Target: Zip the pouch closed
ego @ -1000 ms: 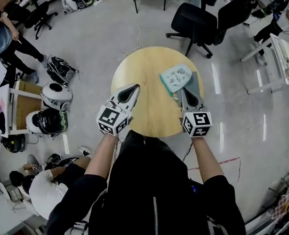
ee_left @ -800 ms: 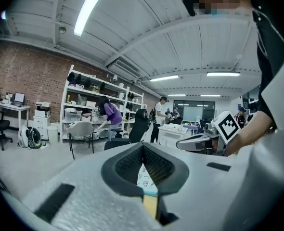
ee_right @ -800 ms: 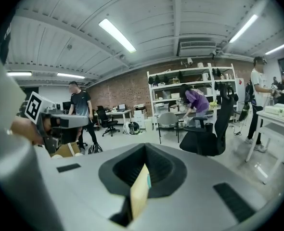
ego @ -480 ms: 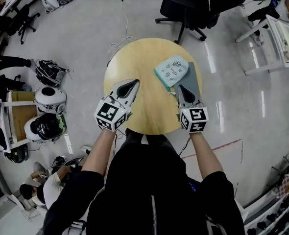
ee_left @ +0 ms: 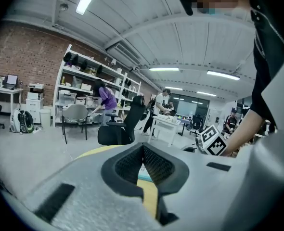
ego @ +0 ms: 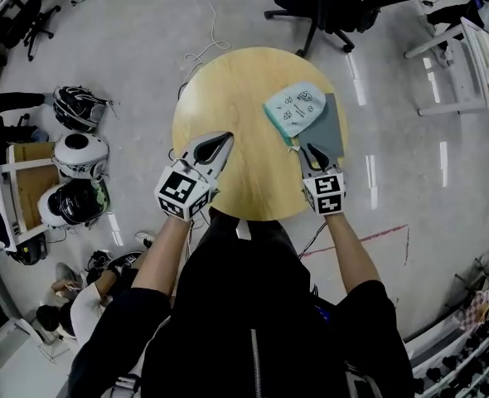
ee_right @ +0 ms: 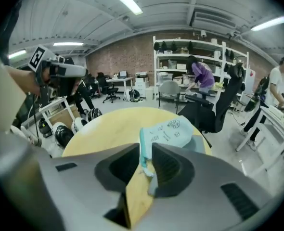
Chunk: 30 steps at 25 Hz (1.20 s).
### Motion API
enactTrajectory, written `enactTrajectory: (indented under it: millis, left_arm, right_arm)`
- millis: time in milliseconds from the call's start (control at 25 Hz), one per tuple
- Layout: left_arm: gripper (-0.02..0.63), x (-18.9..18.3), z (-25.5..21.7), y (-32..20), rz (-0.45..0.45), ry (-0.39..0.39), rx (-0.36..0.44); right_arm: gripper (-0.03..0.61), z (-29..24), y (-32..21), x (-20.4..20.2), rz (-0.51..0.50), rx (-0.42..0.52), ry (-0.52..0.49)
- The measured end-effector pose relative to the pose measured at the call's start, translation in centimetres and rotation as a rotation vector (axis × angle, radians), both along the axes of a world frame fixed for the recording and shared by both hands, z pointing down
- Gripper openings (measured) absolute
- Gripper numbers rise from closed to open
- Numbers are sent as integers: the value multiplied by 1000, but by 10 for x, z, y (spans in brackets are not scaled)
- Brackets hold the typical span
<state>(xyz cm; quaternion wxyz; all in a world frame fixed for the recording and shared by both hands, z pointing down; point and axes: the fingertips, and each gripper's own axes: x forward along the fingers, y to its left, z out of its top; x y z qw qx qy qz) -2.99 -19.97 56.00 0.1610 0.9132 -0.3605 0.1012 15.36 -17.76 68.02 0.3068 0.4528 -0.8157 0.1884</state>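
At the table's (ego: 236, 89) far right edge, the mint pouch (ego: 295, 109) lies flat, partly on a grey mat (ego: 334, 135). Its near corner reaches into the right gripper (ego: 309, 147). The right gripper view shows what the head view cannot: the jaws closed to a narrow slot on the pouch's near edge, with a pale pull (ee_right: 147, 172) hanging just below the pads and bare wood behind. Only the head view shows the left gripper (ego: 224, 140) well apart from the pouch, over the table's near left edge. In its own view that gripper's jaws meet tip to tip on nothing, a sliver of pouch shows beyond them, and the right gripper's marker cube (ee_left: 213, 139) stands to the right.
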Motion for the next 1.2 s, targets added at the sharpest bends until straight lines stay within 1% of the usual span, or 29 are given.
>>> enactTrajectory:
  millis: [80,280,480,600,720,800,880,960,1000,1080,1200]
  left_arm:
    - [3,-6,2,0,-11,-7,-6]
    - [3,-25,8,2,-57,-22,-22]
    - [3,-47,14,9,-110,-32,-39]
    - [3,-57,16,15,-137,-37,-46]
    - [3,-67,19,20,-165,-42,-51]
    - [3,-73,19,23,-180,-43,-52]
    - [3,-79,18,26,-191,-43,-53]
    - [3,-84,18,28,-198,-45,-54]
    - [3,-86,19,30,-200,-46,-55]
    - [3,-88,20,32,-201,-47,-54]
    - [3,-90,22,35,-195,-44,-51]
  right_arm:
    - [91,17,3,0,-62,-47,51]
    - [129,56,8,0,-284,-122,251]
    - [129,91,8,-8,-455,-156,395]
    - [109,107,7,-7,-529,-159,500]
    - [104,122,8,-7,-597,-164,572]
    - [99,127,9,-8,-616,-174,599]
    - [79,130,8,-9,-616,-178,614]
    - [30,132,6,-8,-601,-183,626]
    - [25,132,5,-8,-584,-188,626]
    - [20,130,3,-8,-539,-196,602]
    - [18,118,1,-14,-480,-200,523]
